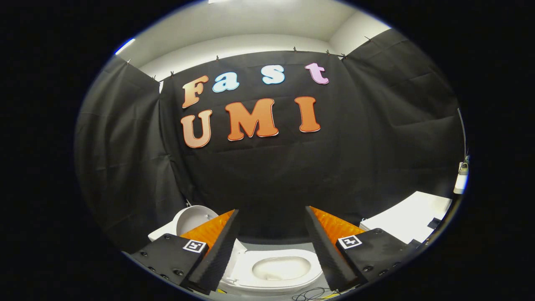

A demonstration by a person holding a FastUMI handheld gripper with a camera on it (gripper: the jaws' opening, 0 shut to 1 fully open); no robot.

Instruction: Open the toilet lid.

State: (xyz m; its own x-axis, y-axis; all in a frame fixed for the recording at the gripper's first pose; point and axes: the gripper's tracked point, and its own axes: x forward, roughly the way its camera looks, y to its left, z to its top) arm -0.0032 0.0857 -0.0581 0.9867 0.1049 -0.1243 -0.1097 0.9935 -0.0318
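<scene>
A white toilet stands low down, beneath and between my fingers. Its seat ring lies flat and the bowl is uncovered. The round white lid is raised, standing behind my left finger, which hides part of it. My gripper is open and wide, above the toilet, with nothing between its fingers and no contact with the lid or seat.
Black cloth walls close the booth ahead and on both sides. A white flat-topped surface sits beyond my right finger. A small white device hangs on the right wall. Loose cables lie on the floor by the toilet.
</scene>
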